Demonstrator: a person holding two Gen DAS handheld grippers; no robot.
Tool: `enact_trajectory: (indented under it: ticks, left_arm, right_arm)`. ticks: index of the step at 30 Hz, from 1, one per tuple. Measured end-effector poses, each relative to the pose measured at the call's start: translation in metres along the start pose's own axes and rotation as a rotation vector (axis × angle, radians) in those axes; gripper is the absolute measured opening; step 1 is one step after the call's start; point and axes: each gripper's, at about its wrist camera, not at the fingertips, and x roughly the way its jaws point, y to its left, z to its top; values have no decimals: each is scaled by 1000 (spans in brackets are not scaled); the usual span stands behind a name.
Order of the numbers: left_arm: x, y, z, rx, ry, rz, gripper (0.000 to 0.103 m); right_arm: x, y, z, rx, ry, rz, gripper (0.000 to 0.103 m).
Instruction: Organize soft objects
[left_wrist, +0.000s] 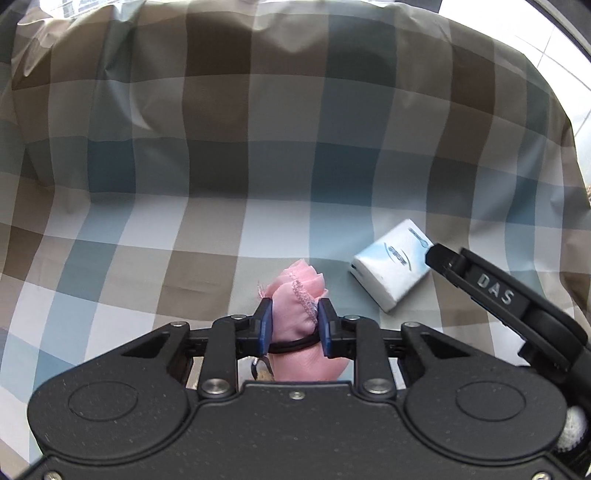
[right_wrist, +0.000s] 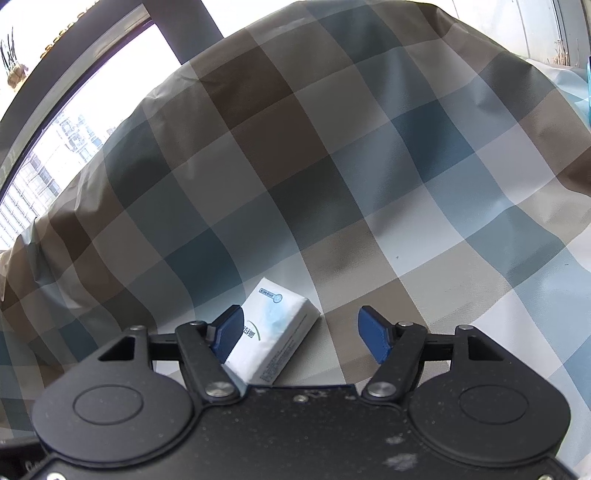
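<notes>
My left gripper (left_wrist: 294, 325) is shut on a rolled pink cloth (left_wrist: 300, 295) with a lace edge and a black band around it, held just above the checked seat. A white tissue pack (left_wrist: 392, 268) lies on the seat to its right. In the right wrist view the tissue pack (right_wrist: 275, 330) lies between my right gripper's (right_wrist: 306, 334) open blue pads, close against the left pad (right_wrist: 229, 332); the right pad stands clear of it. The right gripper's finger (left_wrist: 491, 291) shows in the left wrist view touching the pack's right edge.
A checked blue, brown and white cover (left_wrist: 258, 166) drapes the seat and the raised backrest behind it (right_wrist: 332, 147). A window with buildings outside (right_wrist: 55, 155) is at the far left in the right wrist view.
</notes>
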Motion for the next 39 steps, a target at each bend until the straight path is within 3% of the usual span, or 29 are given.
enact_trajectory:
  ticks: [5,6,8,12,14,18,20,26,31,39]
  left_arm:
    - [23,18,9,-54,39,10,34]
    - [26,19,9,-52,45,15,39]
    - [32,18,8,-35,53,28,58]
    - [40,10,3,10,64,27,63]
    - [43,7,2,27,77,19,69]
    - [54,2,-2,71,113,31,63]
    - [50,1,-3,97,103,17,40]
    - [27,10,-1,67,65,-9,37]
    - [6,22,1,38,16,-15,37]
    - [-15,42,0,16,-14,-15,37]
  right_arm:
    - [1,4,-1,-28,-1,-4,74]
    - [1,5,-1,-34,0,-6,74]
    - [2,7,-1,-43,2,-9,74]
    - [4,9,0,-52,18,-22,76]
    - [8,11,1,-61,43,-29,83]
    - [12,9,3,-43,75,-36,84]
    - [12,8,4,-38,84,-31,86]
    - [20,16,11,-63,160,-36,100]
    - [26,32,24,-93,186,-53,103]
    - [49,76,23,-544,216,-87,103]
